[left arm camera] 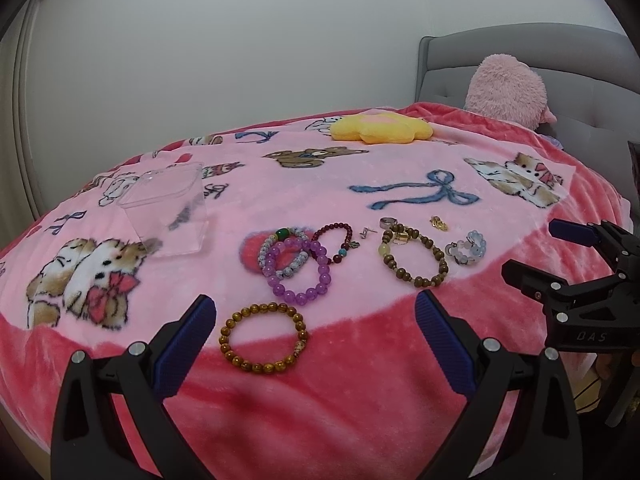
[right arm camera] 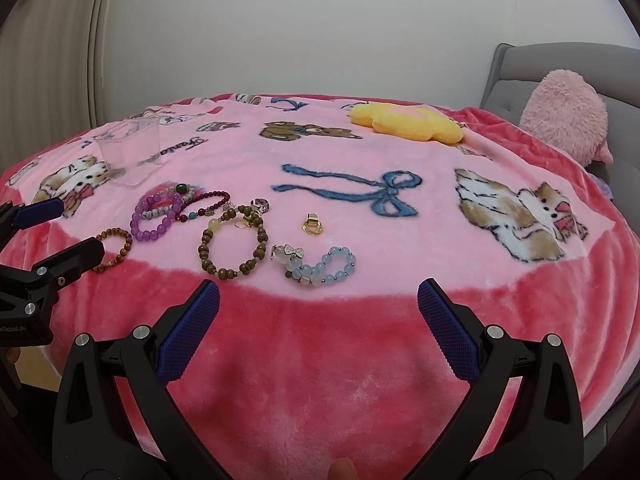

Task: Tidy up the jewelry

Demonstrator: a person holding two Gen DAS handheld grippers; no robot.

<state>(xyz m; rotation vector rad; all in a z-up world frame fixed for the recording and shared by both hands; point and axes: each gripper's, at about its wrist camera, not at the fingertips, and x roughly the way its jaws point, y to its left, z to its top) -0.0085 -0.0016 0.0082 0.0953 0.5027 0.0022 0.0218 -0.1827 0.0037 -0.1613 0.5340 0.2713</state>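
Several bead bracelets lie on the pink blanket [left arm camera: 320, 184]. An amber bracelet [left arm camera: 263, 338] lies just ahead of my open, empty left gripper [left arm camera: 316, 316]. Beyond it are a purple bracelet [left arm camera: 298, 272], a grey-white one [left arm camera: 285, 251], a dark red one [left arm camera: 334, 240] and a brown wooden one [left arm camera: 412, 258]. A pale blue bracelet [right arm camera: 320, 266] lies just ahead of my open, empty right gripper [right arm camera: 319, 300]. A gold clasp [right arm camera: 312, 225] and a silver ring [right arm camera: 260, 204] lie nearby. A clear plastic box [left arm camera: 168, 208] stands at the far left.
A yellow flower cushion [left arm camera: 382, 127] and a pink plush toy [left arm camera: 506, 92] lie at the back by the grey headboard [left arm camera: 520, 48]. The right gripper shows at the right edge of the left wrist view [left arm camera: 532, 250]. The bed's edge drops away close to me.
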